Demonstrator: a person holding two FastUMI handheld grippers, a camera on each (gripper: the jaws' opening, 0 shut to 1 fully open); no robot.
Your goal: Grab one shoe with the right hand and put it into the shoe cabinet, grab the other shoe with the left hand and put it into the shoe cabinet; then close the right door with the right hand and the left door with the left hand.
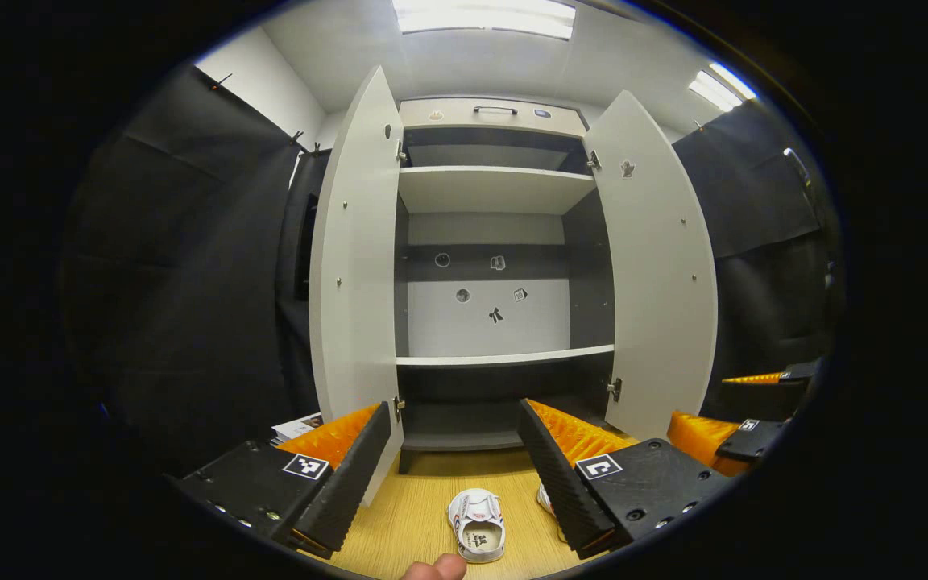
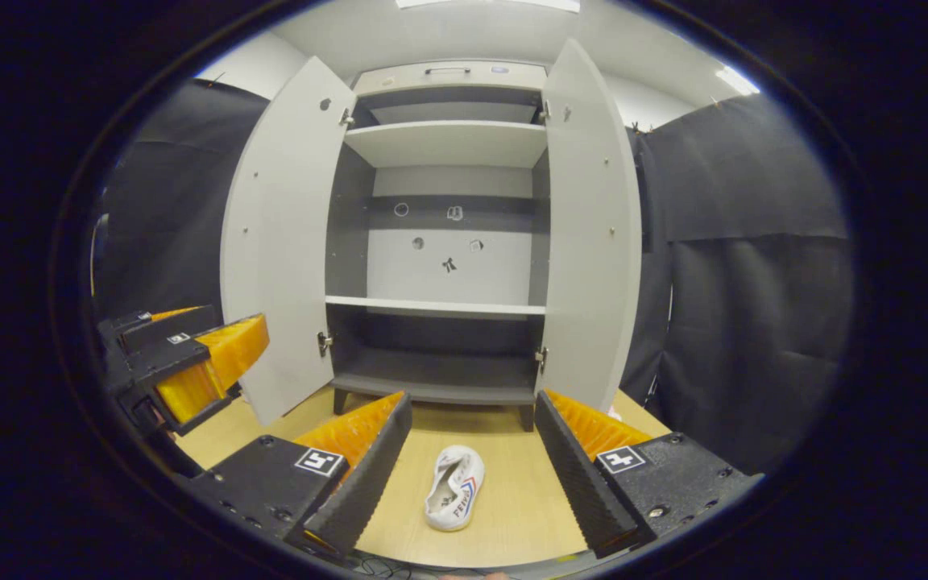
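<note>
Left gripper view: the left tool [image 1: 456, 471] is held with fingers apart above a white shoe [image 1: 478, 524] lying on the wooden floor [image 1: 416, 515] before the shoe cabinet [image 1: 496, 189], both doors swung wide. Right gripper view: the right tool [image 2: 472, 455] is likewise spread over a second shoe [image 2: 454, 487].

A second shoe [image 1: 545, 499] lies mostly hidden behind the left gripper's fingers [image 1: 565, 475] (only its edge peeks out).
</note>
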